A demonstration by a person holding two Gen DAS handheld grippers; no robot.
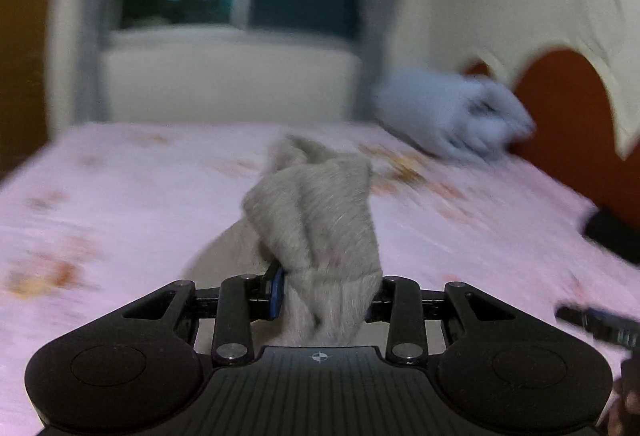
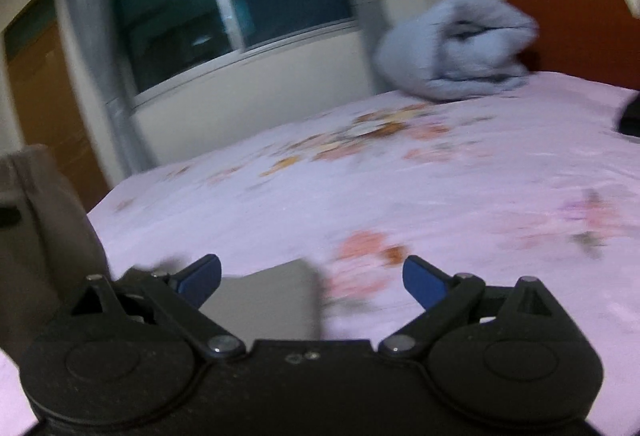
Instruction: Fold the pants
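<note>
Bed (image 2: 440, 176): we work over pink sheet.
Pants (image 1: 320, 212): grey, bunched, raised off bed, clamped in our left tongs (image 1: 326, 296); rest trails down-left of right tongs (image 2: 312, 276).
Right tongs: spread, nothing held, flat corner just below; nearer free cloth.

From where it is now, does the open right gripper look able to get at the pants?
Probably yes. The right gripper stands open and holds nothing, and a flat grey part of the pants lies on the sheet just ahead of it, nothing between. The left gripper clamps another bunch of them.
</note>
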